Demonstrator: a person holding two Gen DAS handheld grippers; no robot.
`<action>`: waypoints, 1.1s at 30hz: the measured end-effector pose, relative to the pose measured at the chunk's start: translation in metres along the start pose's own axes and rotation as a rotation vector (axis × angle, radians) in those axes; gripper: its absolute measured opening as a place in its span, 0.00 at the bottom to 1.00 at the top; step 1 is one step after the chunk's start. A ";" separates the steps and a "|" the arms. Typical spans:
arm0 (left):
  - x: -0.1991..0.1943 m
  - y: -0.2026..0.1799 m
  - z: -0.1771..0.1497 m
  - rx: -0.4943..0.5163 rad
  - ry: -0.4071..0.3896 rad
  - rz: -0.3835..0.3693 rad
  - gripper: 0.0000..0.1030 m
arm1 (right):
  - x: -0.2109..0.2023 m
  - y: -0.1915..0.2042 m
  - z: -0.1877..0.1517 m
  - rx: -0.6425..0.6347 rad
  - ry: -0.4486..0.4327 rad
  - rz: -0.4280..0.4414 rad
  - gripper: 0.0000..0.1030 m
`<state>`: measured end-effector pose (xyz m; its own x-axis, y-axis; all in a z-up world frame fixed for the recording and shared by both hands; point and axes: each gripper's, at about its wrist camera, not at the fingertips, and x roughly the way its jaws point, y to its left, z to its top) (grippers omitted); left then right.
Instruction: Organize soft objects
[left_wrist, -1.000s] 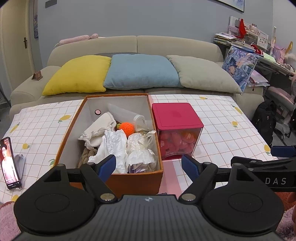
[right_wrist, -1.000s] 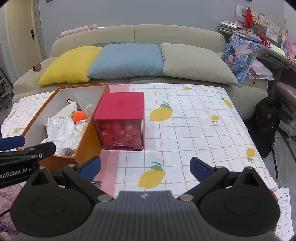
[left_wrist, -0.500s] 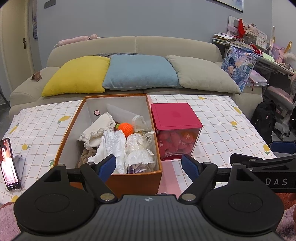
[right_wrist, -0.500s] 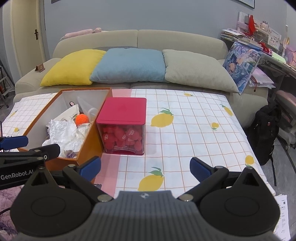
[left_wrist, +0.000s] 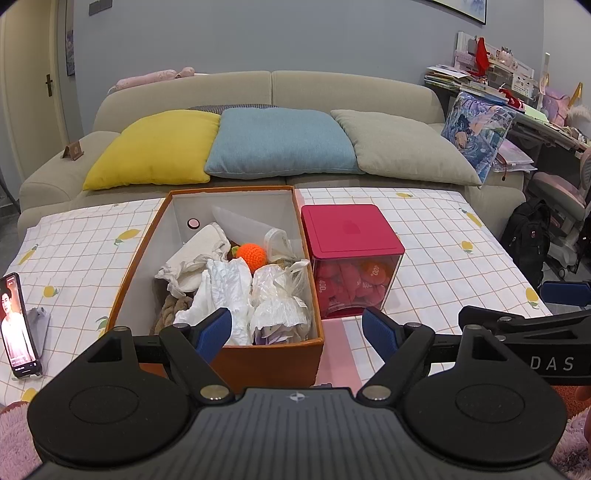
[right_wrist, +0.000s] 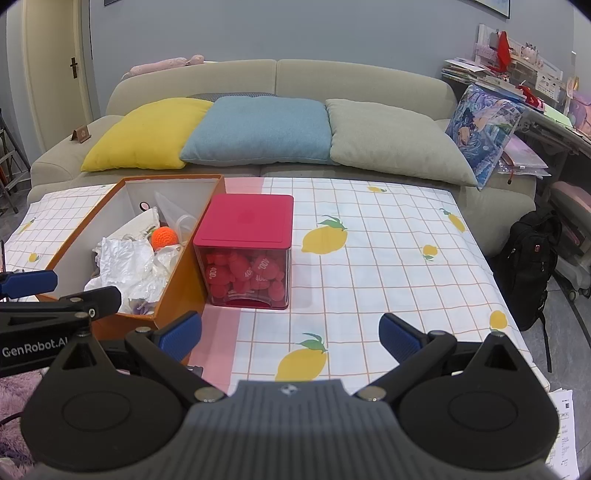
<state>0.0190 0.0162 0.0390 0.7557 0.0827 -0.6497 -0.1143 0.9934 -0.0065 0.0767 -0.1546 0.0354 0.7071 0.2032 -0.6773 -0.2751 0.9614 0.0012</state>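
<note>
left wrist view: the left gripper (left_wrist: 296, 330) hangs wide open and empty, low over the near edge of the table (left_wrist: 436, 229). just ahead of it sits the orange box (left_wrist: 229, 354) — inside lie a white cloth (left_wrist: 195, 254), crumpled white paper (left_wrist: 225, 291), a knotted plastic bag (left_wrist: 279, 295) and an orange ball (left_wrist: 251, 255), with what may be a coil of rope (left_wrist: 171, 308) at the bottom, mostly hidden. touching the box's right wall stands a clear cube (left_wrist: 354, 273) with a red lid, full of red pieces. a phone (left_wrist: 16, 325) stands propped at the table's left edge. three cushions (left_wrist: 280, 144) lie along the sofa behind.

right wrist view: the right gripper (right_wrist: 290, 336) is also spread wide, holding nothing, above bare tablecloth (right_wrist: 388, 258) right of the cube (right_wrist: 247, 273). the box (right_wrist: 184, 280) sits at the left with the ball (right_wrist: 163, 237) and paper (right_wrist: 125, 258) showing — the other gripper's arm crosses in front of it.
</note>
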 end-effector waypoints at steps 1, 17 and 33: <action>0.000 0.000 0.000 0.000 0.000 0.000 0.91 | 0.000 0.000 0.000 0.000 0.000 0.000 0.97; 0.000 -0.001 -0.001 0.000 0.001 -0.001 0.91 | 0.000 0.002 0.001 -0.010 -0.002 0.006 0.97; 0.001 -0.001 -0.002 -0.008 0.005 0.000 0.91 | 0.000 0.000 0.001 -0.020 -0.003 0.010 0.97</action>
<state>0.0186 0.0154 0.0365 0.7528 0.0820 -0.6532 -0.1194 0.9928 -0.0130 0.0779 -0.1538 0.0362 0.7065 0.2134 -0.6747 -0.2952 0.9554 -0.0070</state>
